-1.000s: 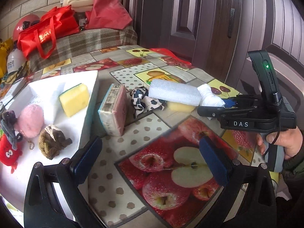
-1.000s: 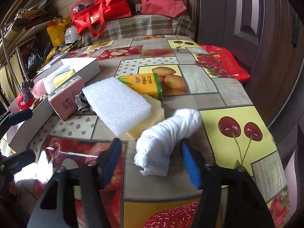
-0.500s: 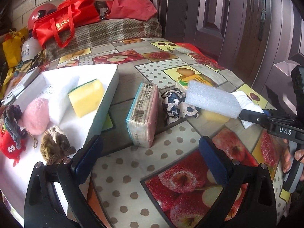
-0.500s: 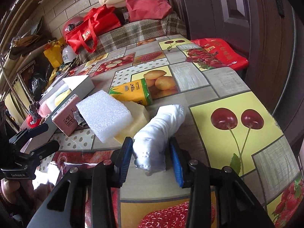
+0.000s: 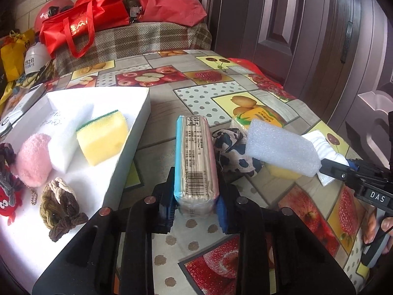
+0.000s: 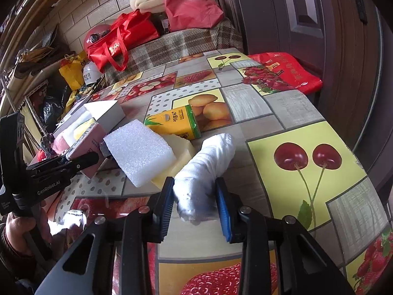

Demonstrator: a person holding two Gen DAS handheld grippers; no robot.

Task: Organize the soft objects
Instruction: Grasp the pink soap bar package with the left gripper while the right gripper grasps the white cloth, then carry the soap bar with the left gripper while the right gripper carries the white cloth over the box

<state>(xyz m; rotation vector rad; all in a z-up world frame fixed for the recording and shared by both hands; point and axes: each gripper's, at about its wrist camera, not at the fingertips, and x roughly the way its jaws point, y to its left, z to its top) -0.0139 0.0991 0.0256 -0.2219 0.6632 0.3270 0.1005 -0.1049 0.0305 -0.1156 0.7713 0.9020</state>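
My left gripper (image 5: 195,205) is closing, its blue pads pressed on both sides of the pink and blue tissue pack (image 5: 195,157), which lies on the table beside the white tray (image 5: 132,132). In the tray sit a yellow sponge (image 5: 102,136), a pink fluffy ball (image 5: 33,161), a white foam piece, a braided hair tie (image 5: 59,202) and a red toy. My right gripper (image 6: 195,205) is closing on the near end of a rolled white cloth (image 6: 206,164). Beside that roll lie a white foam block (image 6: 138,152), a yellow sponge under it and a yellow tissue pack (image 6: 175,121).
A black and white patterned scrunchie (image 5: 232,151) lies between the tissue pack and the foam block. Red bags (image 5: 83,23) sit on a plaid-covered seat behind the table. A dark door stands to the right. A red bag (image 6: 286,70) hangs off the table's far right edge.
My left gripper moved forward to the pink tissue pack and its jaws went from wide apart to pressed on it. The right jaws narrowed further on the white cloth roll.
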